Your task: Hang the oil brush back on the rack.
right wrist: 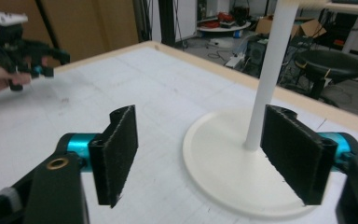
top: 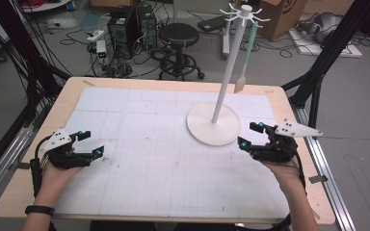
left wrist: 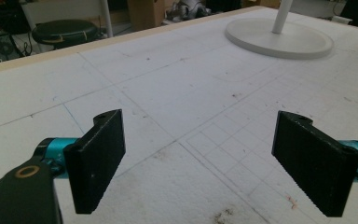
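we judge the work nearly finished: the spatula (top: 243,72) hangs from the white stand (top: 213,123) on the desk (top: 149,159), while our left tongs (top: 87,143) and right tongs (top: 250,135) gape wide, empty, low beside it.

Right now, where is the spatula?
In the high view the spatula hangs from a hook at the top of the white stand, on the pole's right side, above the table's far right part.
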`<state>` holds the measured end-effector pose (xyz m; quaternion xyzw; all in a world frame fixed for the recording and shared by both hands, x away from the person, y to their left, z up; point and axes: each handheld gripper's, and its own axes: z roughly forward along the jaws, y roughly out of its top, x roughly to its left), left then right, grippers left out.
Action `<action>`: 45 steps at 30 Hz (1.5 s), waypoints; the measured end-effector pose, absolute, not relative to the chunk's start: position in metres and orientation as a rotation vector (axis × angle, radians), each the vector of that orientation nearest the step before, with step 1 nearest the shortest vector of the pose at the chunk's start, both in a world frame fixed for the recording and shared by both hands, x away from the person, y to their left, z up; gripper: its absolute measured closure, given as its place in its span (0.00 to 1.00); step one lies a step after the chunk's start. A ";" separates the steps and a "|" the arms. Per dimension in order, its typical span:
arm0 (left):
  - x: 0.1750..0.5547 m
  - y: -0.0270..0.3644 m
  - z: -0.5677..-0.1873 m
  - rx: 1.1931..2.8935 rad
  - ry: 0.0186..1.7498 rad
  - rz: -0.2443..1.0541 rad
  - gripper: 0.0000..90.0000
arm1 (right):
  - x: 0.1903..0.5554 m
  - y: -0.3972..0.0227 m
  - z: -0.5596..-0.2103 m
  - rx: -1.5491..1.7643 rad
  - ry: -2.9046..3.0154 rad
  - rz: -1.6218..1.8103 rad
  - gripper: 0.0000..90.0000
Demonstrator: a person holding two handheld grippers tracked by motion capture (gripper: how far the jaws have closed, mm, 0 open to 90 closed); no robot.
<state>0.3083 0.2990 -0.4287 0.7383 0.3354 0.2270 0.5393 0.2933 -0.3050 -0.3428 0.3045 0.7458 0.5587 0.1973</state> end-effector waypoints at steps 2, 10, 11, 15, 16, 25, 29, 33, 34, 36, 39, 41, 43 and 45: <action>0.308 0.299 -0.429 1.760 0.796 0.545 0.20 | 0.291 -0.303 -0.357 0.864 2.103 1.557 0.23; 0.307 0.299 -0.429 1.761 0.804 0.549 0.20 | 0.290 -0.298 -0.405 0.921 2.145 1.522 0.18; 0.307 0.300 -0.430 1.764 0.808 0.551 0.20 | 0.291 -0.298 -0.408 0.921 2.154 1.506 0.17; 0.307 0.299 -0.430 1.764 0.812 0.550 0.19 | 0.288 -0.299 -0.417 0.955 2.139 1.491 0.17; 0.307 0.299 -0.431 1.768 0.812 0.550 0.19 | 0.288 -0.300 -0.418 0.959 2.129 1.492 0.17; 0.307 0.299 -0.431 1.765 0.818 0.550 0.19 | 0.288 -0.303 -0.426 0.994 2.147 1.488 0.17; 0.307 0.298 -0.431 1.767 0.817 0.547 0.19 | 0.287 -0.300 -0.429 0.981 2.156 1.468 0.17; 0.307 0.298 -0.431 1.770 0.817 0.548 0.19 | 0.288 -0.300 -0.430 0.986 2.168 1.458 0.17; 0.307 0.298 -0.431 1.770 0.817 0.548 0.19 | 0.288 -0.300 -0.430 0.988 2.161 1.454 0.17; 0.307 0.298 -0.431 1.767 0.818 0.547 0.19 | 0.288 -0.300 -0.430 0.996 2.158 1.460 0.17; 0.307 0.298 -0.431 1.771 0.818 0.548 0.19 | 0.288 -0.301 -0.430 1.001 2.157 1.455 0.17; 0.306 0.298 -0.431 1.771 0.818 0.549 0.19 | 0.288 -0.301 -0.430 0.997 2.157 1.453 0.17; 0.306 0.297 -0.431 1.767 0.823 0.547 0.19 | 0.288 -0.301 -0.430 1.003 2.157 1.454 0.17; 0.306 0.297 -0.431 1.767 0.826 0.545 0.19 | 0.289 -0.301 -0.431 1.004 2.162 1.458 0.17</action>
